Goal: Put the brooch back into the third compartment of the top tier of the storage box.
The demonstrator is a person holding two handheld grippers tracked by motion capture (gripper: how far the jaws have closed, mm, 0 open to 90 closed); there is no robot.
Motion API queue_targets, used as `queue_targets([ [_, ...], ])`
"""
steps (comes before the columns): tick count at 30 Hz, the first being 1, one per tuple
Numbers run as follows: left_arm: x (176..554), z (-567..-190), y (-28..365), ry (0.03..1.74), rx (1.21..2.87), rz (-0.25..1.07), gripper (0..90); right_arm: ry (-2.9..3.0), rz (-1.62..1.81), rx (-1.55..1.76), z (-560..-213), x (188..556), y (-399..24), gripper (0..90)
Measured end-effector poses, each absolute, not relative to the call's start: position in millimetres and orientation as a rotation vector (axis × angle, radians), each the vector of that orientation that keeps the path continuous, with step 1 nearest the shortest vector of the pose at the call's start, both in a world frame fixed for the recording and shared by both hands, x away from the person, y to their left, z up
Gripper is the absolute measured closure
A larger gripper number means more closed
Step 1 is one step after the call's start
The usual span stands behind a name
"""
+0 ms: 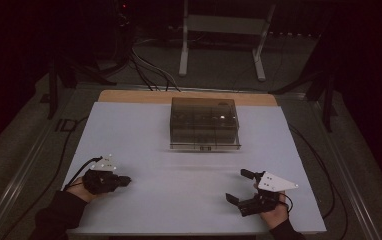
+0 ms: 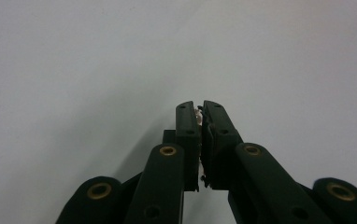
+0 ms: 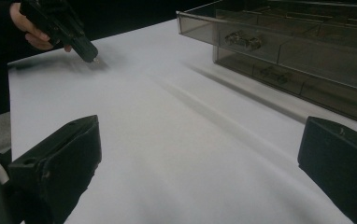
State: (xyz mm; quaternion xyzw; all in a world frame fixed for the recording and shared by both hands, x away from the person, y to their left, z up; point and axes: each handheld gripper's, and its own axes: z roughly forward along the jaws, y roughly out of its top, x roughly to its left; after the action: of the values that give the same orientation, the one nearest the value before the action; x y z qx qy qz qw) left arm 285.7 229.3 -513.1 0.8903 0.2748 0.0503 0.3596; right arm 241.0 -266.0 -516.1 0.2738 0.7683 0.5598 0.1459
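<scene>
Two grippers rest low on the white sheet (image 1: 144, 145), one at each near corner. The box (image 1: 205, 123), a smoky clear plastic organiser, sits at the far middle of the sheet, well apart from both and roughly midway between them. It lies ahead of the right gripper (image 1: 243, 186), whose jaws stand wide apart with bare sheet between them; in the right gripper view the box (image 3: 303, 51) sits up and to the right of that gap, beyond the right-hand jaw.

The left gripper (image 1: 125, 180) points toward the middle of the sheet, across in front of the box rather than at it. Its jaws are together; in the left gripper view the left gripper (image 2: 200, 108) shows a small pale speck pinched at the tips, too small to identify.

The box has its long axis running side to side across the table, parallel to the near edge of the sheet, with a long face toward the person. It stands flat and level, lid on. A lip runs along the base of the near face with a small dark catch at its middle. Through the tinted walls, dividers mark off compartments, and the right gripper view shows small pale items in two of the front ones, too blurred to name. A bright glint sits on the lid.
</scene>
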Motion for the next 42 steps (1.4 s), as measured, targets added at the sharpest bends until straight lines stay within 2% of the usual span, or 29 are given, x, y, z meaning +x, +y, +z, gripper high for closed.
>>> queue_targets([
  [14,288.7,-507.1,211.1,0.679,2.300,0.103,87.3,2.217,1.619,0.795,-516.8,241.8,-265.8,0.0],
  [42,301.2,-472.2,165.7,0.530,2.293,0.086,87.3,2.216,1.617,0.793,-516.7,241.3,-266.0,0.0],
])
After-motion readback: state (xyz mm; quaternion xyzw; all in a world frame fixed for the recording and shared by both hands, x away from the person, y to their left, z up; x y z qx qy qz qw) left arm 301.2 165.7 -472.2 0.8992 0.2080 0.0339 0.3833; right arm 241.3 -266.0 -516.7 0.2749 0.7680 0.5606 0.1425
